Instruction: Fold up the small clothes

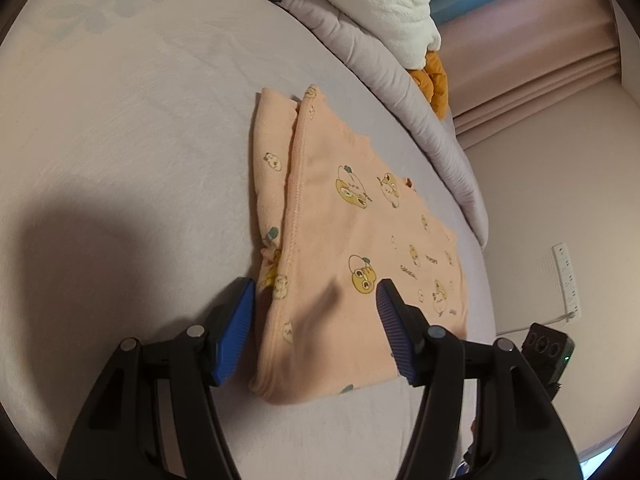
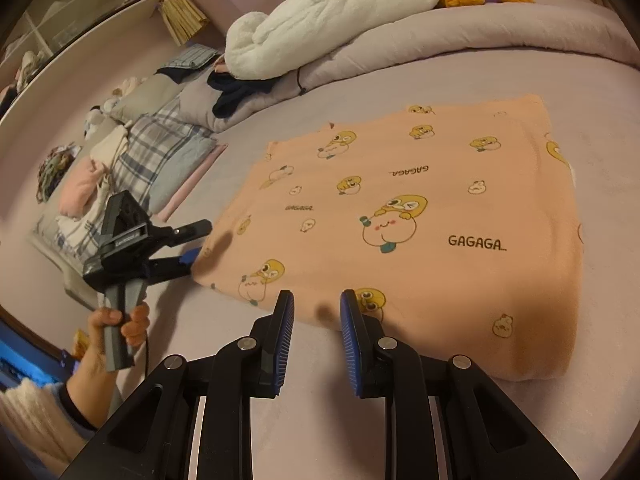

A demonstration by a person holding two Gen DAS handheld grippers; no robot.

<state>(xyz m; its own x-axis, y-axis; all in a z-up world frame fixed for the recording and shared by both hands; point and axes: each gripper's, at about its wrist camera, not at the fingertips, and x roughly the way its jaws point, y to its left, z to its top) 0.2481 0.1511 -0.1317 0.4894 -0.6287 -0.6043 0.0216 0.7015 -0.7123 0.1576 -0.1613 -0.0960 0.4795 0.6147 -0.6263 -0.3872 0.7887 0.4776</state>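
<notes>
Nearest the lens in the left wrist view, the left gripper (image 1: 316,292) is holding its blue-padded fingers (image 1: 236,328) spread wide, with nothing clamped; the near edge of the folded peach garment (image 1: 360,240) is lying between and just beyond them on the bed sheet (image 1: 120,160). In the right wrist view, the right gripper (image 2: 316,304) is keeping its fingers (image 2: 352,340) close together with a narrow gap, and no cloth is sitting in that gap; the garment's lower edge is lying just past the tips, filling the centre and right of the frame. At the left of that frame, the person's hand (image 2: 116,328) is grasping the left gripper's handle, its fingers pointing at the garment's left corner.

The cloth is carrying cartoon duck prints and the word "GAGAGA..." printed several times, once upside down. A rolled grey quilt (image 2: 460,36) and a white plush blanket (image 2: 340,16) are lying along the upper part of the frame.
</notes>
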